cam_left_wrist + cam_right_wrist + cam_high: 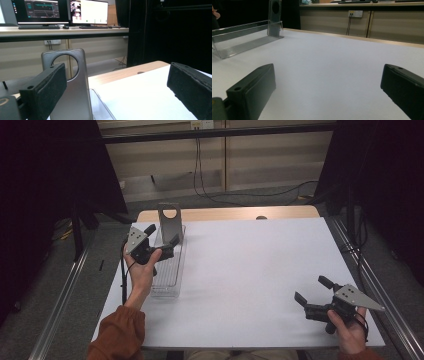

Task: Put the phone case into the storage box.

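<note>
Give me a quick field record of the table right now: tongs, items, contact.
left tongs: open, held over the far end of the clear tray, close to the metal plate
right tongs: open, low over the bare near right part of the table
metal plate: grey, upright at the tray's far end, round hole near its top
clear tray: long, lies along the table's left side
contact: neither tongs grips anything
</note>
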